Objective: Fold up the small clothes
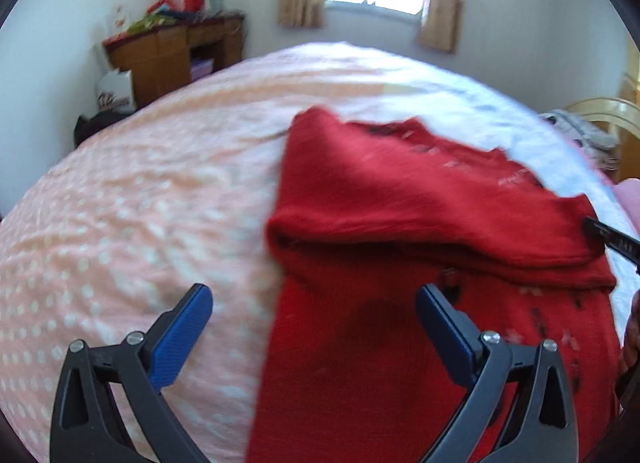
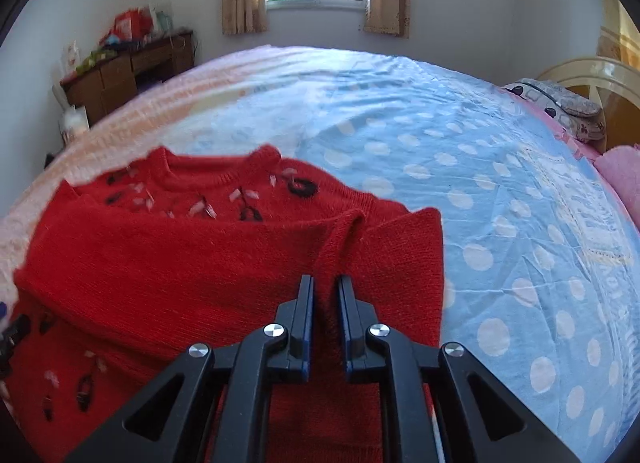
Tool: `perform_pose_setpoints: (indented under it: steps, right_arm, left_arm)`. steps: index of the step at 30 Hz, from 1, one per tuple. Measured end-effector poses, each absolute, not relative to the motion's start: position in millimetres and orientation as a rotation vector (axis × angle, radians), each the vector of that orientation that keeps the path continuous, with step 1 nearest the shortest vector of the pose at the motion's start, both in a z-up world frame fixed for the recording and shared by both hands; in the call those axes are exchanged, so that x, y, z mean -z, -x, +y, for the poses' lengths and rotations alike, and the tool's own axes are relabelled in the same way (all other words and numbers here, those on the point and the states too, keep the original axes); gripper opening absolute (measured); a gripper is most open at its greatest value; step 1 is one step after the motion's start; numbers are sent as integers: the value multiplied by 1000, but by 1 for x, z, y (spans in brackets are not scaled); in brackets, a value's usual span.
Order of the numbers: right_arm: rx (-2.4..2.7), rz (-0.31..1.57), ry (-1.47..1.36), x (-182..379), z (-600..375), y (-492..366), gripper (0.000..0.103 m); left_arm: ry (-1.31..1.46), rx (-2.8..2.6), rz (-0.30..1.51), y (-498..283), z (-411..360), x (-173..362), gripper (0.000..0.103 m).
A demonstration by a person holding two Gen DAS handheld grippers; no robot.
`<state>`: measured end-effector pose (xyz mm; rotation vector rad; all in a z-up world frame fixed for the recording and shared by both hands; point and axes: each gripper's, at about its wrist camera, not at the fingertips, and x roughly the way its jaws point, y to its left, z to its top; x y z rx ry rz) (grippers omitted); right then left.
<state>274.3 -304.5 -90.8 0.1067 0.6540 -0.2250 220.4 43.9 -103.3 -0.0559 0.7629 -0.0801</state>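
Observation:
A red knitted sweater with black and pale embroidery lies on the bed, one sleeve folded across its body. In the left wrist view my left gripper hovers open over the sweater's left edge; its left blue pad is over the sheet, its right pad over the knit, and nothing is held. In the right wrist view the sweater fills the lower left. My right gripper stands nearly shut, with a raised ridge of the folded sleeve pinched between its pads. Its black tip shows at the sweater's right side.
The bed sheet is pink with white dots on the left and blue with white dots on the right. A cluttered wooden desk stands in the far left corner. A pillow and headboard are at the right.

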Motion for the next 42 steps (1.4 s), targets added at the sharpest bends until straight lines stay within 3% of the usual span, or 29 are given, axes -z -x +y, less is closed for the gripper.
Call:
perform_pose_setpoints:
  steps: [2,3,4,9,19,27,37,42]
  right_arm:
    - [187,598,-132,75,-294,-266,33]
    - [171,575,-137,69,-289,-262,57]
    - [142,536,-141,62,-280,-256,69]
    - [-3,554,-63,56,-233,-256,69]
    - [-80,690,55,103,-179,-302,69]
    - [-96,683,-199,96,-206,-306,68]
    - [-126,647,-225,82,-216,-282,68]
    - [-119,748,-179,111,-188,-309,68]
  left_arm:
    - [32,91,748,-219,37,101,103]
    - [26,114,768,-223,32,102,103]
    - [20,126,787,-228,27,103,103]
    - [-5,88,833,-256,11,104,103]
    - [58,-33,771,-287,48,82,103]
    - [45,-118,866,-292,72,113,103]
    - [10,-169,819,-237,103,107,103]
    - [-3,-122,773,-215,99,97,103]
